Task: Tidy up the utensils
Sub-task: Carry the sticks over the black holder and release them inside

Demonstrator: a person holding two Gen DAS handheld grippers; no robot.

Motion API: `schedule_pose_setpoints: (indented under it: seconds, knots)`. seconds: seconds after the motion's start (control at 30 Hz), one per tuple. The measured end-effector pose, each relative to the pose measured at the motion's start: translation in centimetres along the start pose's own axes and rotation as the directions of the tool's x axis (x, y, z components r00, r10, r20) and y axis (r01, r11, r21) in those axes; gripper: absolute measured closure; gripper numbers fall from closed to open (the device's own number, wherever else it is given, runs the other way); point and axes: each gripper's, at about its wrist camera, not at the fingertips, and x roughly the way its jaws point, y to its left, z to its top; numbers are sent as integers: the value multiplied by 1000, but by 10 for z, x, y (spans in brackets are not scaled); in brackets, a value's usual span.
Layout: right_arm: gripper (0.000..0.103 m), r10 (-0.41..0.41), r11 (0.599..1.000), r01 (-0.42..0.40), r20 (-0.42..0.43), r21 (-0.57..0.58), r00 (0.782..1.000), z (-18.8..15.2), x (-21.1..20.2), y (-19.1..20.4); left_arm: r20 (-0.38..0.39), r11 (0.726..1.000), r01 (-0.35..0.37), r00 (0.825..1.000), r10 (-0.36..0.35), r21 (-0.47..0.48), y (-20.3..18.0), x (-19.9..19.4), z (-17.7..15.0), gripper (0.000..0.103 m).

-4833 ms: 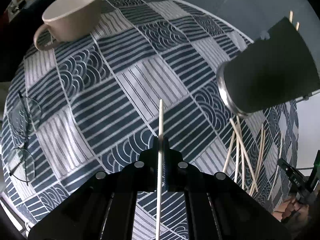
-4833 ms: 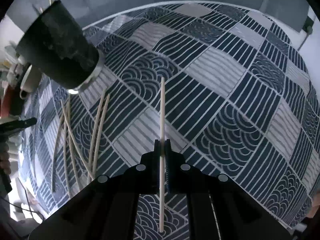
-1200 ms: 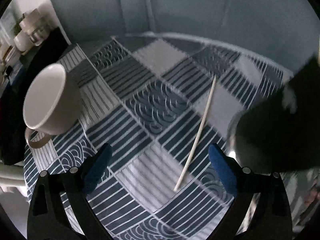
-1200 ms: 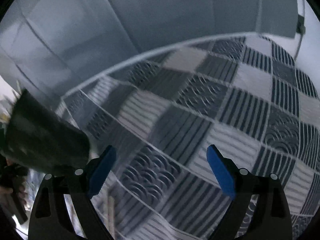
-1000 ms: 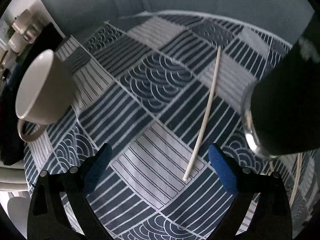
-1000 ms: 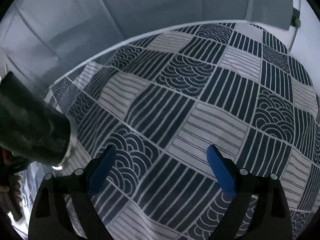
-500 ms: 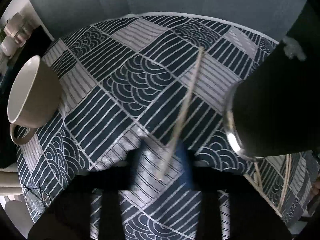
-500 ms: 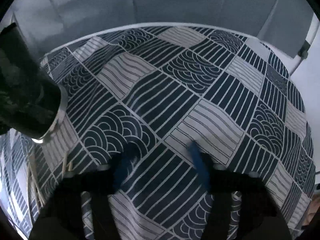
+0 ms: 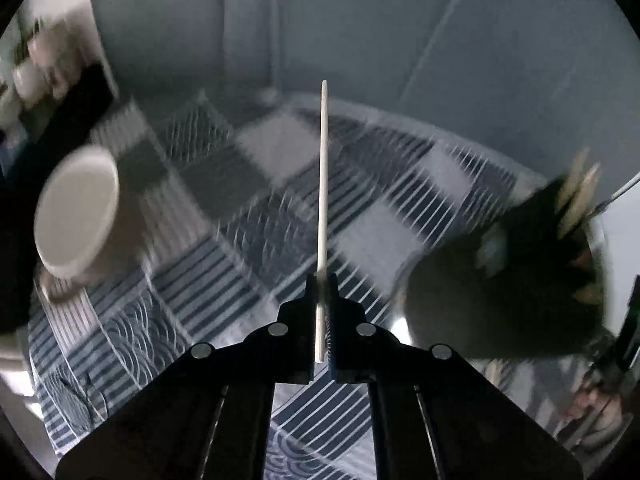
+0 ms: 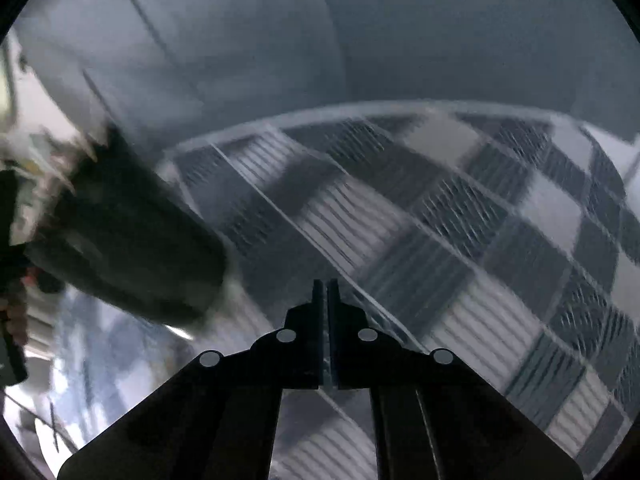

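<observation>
My left gripper [image 9: 321, 280] is shut on a pale chopstick [image 9: 323, 184] that points straight ahead, lifted above the patterned tablecloth [image 9: 256, 248]. A dark utensil cup [image 9: 496, 280] stands to the right with several chopstick ends [image 9: 576, 196] sticking out of it. My right gripper [image 10: 324, 286] is shut with nothing between its jaws, held above the cloth. The same dark cup [image 10: 120, 240] shows at the left of the right wrist view. Both views are blurred by motion.
A white mug [image 9: 76, 216] sits at the left on the cloth. The round table's far edge [image 10: 360, 106] meets a grey wall behind. A person's hand [image 9: 592, 404] shows at the far right.
The left gripper has closed on the chopstick that lay on the cloth and lifted it. The right gripper has gone from wide open to shut, empty. Both cameras have tilted upward.
</observation>
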Motion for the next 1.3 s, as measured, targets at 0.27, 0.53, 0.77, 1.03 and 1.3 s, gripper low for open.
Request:
schedule_pose_setpoints:
  seconds: [0.27,0.53,0.77,1.03,1.3]
  knots:
    - [101,200,975,-174,203,-137,959,64,-54,72,218,979,190,955,-200,67,-38,-70,40,99]
    - [101,295,940,-236,237,-248,926,74,-77,116,400,926,339,835,-378,167,-74,-101,30,99]
    - [101,286,948,-244,212,-205,934,61,-67,102,370,922,308,849,-378,235,-96,-70,-1,99]
    - [101,264,951,-226,176,-211,948,48,-59,97,302,931,274,891,-340,243,-109,-34,-24,99]
    - [96,231,961,-181,240,-210,943,38,-65,87,256,937,264,912,-320,228,-100,-28,-28,92]
